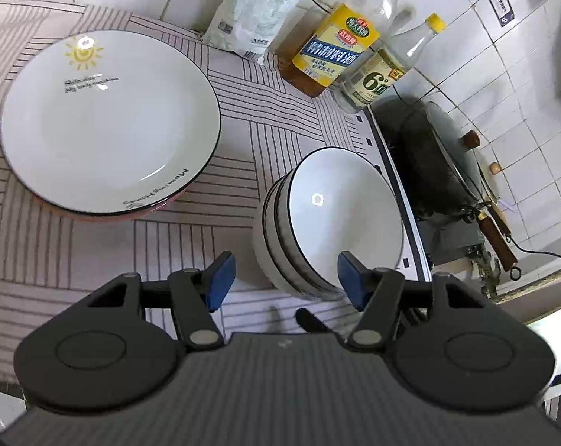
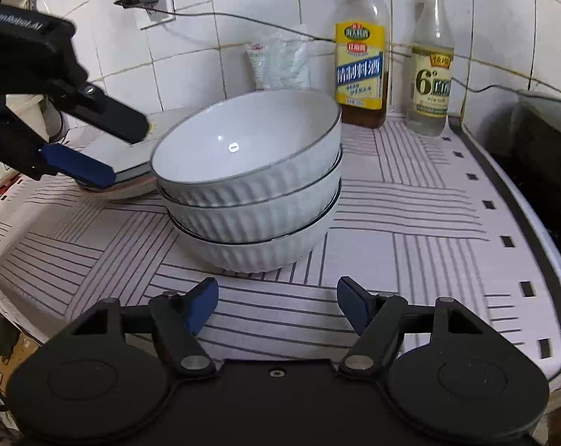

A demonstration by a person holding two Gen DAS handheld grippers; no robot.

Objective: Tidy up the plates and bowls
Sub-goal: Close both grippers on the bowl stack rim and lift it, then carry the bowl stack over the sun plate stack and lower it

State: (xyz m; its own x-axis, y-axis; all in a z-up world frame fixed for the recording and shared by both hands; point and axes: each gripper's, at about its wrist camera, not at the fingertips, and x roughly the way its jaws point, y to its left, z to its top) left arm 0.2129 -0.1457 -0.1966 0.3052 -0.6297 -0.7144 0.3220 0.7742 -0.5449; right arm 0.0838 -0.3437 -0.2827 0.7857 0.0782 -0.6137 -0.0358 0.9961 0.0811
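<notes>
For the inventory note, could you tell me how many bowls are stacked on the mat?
3, nested in one stack: the top bowl, the middle bowl under it, and the bottom bowl resting on the striped mat. No others show.

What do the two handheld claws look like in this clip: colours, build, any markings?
Both look alike. The left claw and the right claw have black linkage arms with silver pivot pins, blue pads on the fingertips, and rounded black housings with circular recesses. From the right wrist view, the left unit's black body carries pale lettering, too blurred to read. No sleeves or hands show.
</notes>
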